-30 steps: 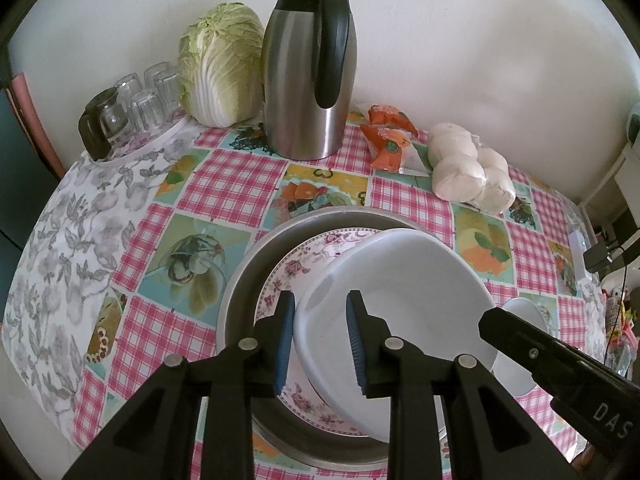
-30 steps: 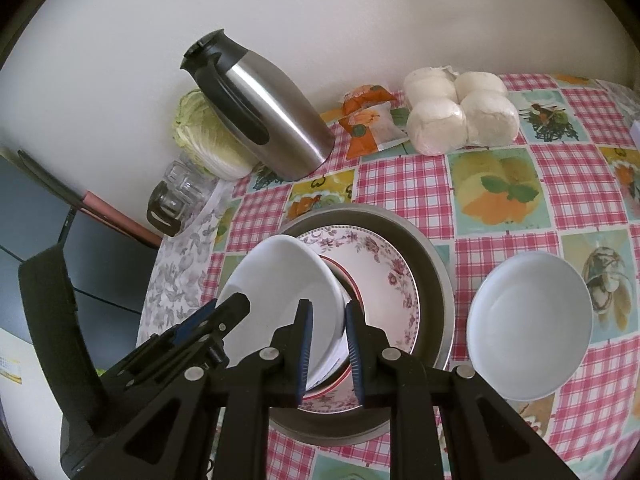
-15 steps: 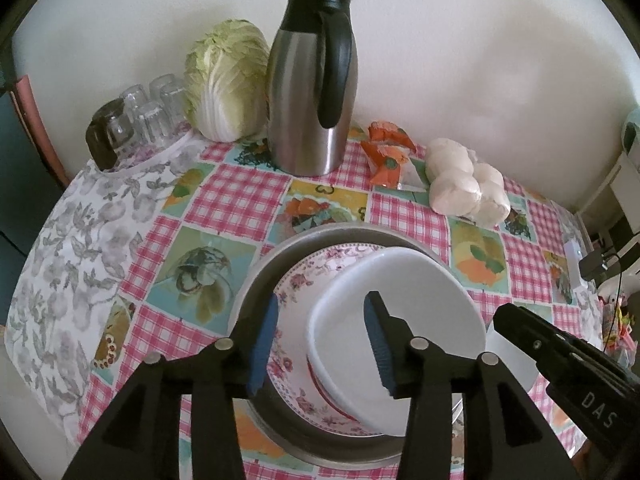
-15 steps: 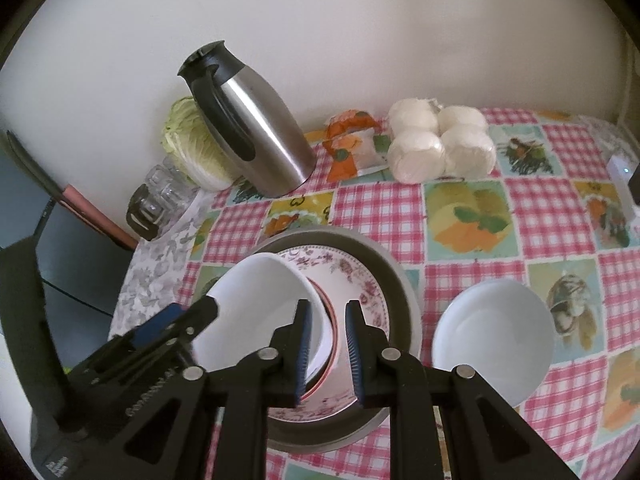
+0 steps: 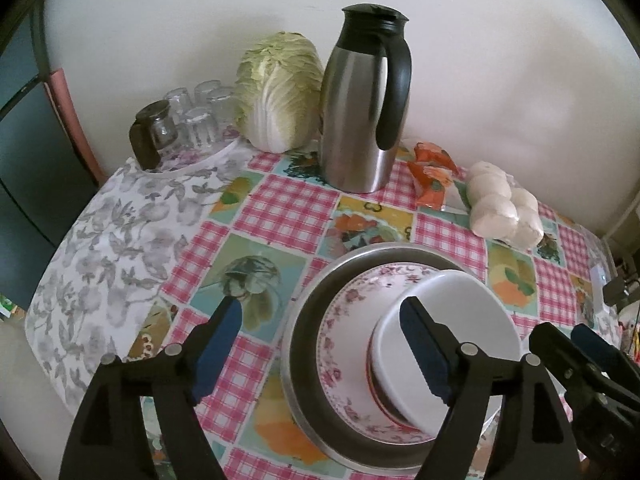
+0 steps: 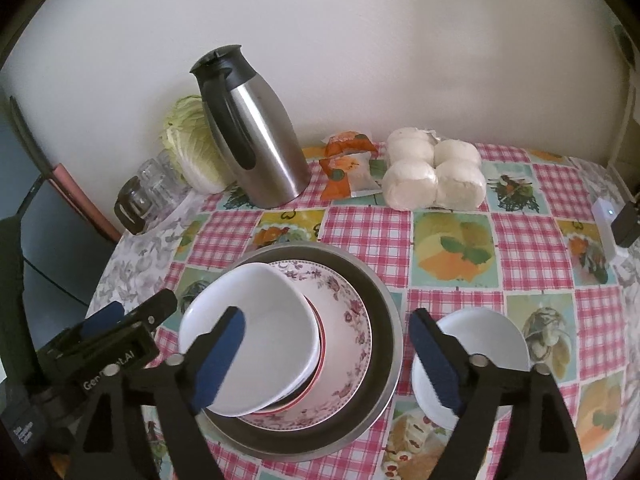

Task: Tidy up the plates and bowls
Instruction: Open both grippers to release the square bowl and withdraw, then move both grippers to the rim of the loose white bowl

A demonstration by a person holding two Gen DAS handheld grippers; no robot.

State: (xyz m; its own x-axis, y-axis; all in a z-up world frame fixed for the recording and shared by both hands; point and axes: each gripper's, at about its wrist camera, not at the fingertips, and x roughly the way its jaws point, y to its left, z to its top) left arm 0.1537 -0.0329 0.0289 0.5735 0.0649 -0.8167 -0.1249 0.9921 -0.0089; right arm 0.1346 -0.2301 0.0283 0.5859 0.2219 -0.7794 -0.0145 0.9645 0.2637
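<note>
1. Left hand-held gripper (image 5: 320,330): released, jaws just opened wide, nothing pinched; blue pads (image 5: 218,354) either side of the stack's left edge, low in the left wrist frame.
2. Right hand-held gripper (image 6: 326,354): released too, jaws just spread apart, gripping nothing; one pad in front of the white bowl, the other in front of the second bowl, at the bottom of the right wrist frame.
3. White bowl (image 6: 260,328): resting tilted on the floral plate (image 6: 344,320), lower centre-left of the right wrist frame.
4. Floral plate: lying inside the metal basin (image 6: 380,308), a red-rimmed dish edge peeking out beneath the bowl.
5. Second white bowl (image 6: 488,344): alone on the desk (image 6: 368,232), just right of the basin, lower right.
6. Checked, fruit-print cloth covering the desk.
7. Steel thermos jug (image 5: 362,120): upright at upper centre of the left wrist frame, against the wall.
8. Napa cabbage (image 5: 280,92): just left of the jug.
9. Upturned glasses (image 5: 196,116): further left, upper left of frame.
10. Bag of white buns (image 6: 434,172) and orange snack packets (image 6: 348,164): right of the jug, upper centre of the right wrist frame.
</note>
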